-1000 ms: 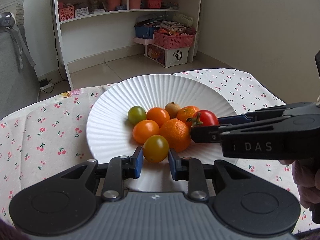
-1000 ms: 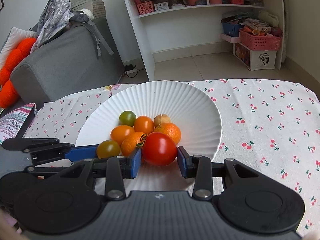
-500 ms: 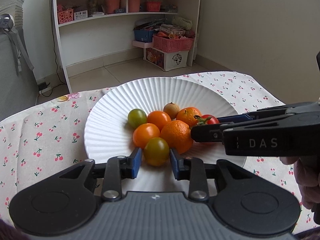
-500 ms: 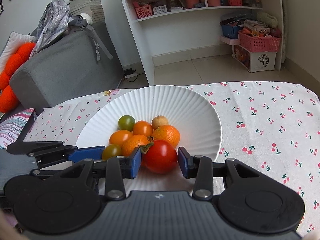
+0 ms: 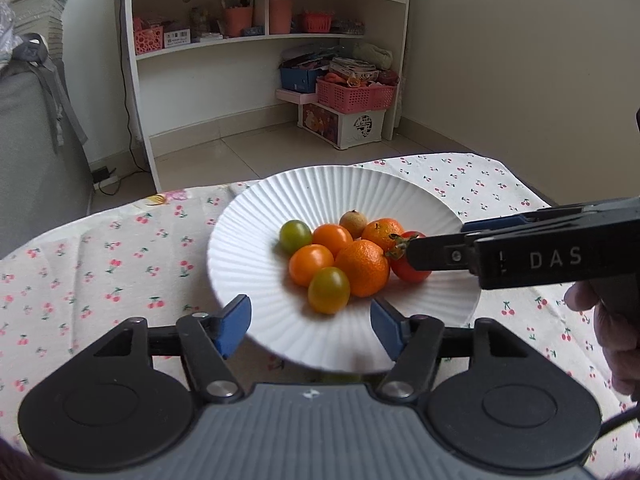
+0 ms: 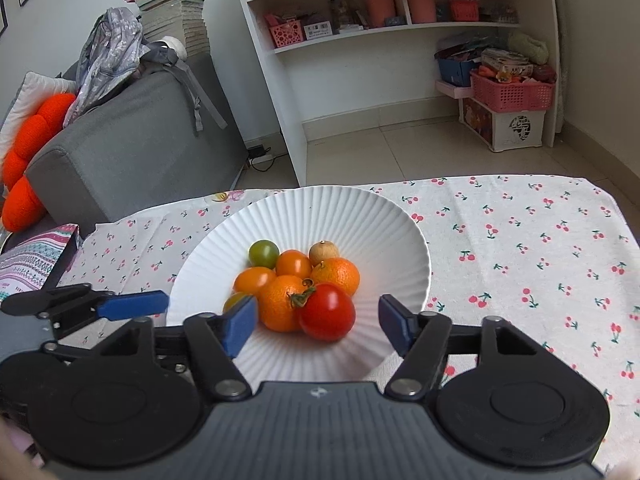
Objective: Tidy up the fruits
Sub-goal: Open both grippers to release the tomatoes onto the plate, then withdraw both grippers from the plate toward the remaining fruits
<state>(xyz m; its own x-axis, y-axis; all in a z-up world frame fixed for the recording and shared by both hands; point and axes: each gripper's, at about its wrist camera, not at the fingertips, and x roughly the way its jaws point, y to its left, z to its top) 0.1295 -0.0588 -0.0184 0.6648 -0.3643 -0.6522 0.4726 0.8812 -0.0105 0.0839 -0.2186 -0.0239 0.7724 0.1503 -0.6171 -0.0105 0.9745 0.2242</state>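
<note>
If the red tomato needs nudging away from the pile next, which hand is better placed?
Right. The right gripper, jaws opening, sits directly in front of the red tomato. The left gripper faces the yellow-green tomato, with a mandarin between.

a home living room: grey sofa (image 6: 132, 152), cluttered shelves (image 6: 400, 28).

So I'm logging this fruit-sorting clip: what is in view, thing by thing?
plate: one, white, ribbed, on the cloth
red tomato: one, plate front
mandarins: two, orange, mid pile
orange tomatoes: two, left of mandarins
green tomatoes: two, one at the back, one in front
small tan fruit: one, at the back
tablecloth: one, white, cherry print
left gripper: jaws opening, nothing held
right gripper: jaws opening, tomato between, untouched
</note>
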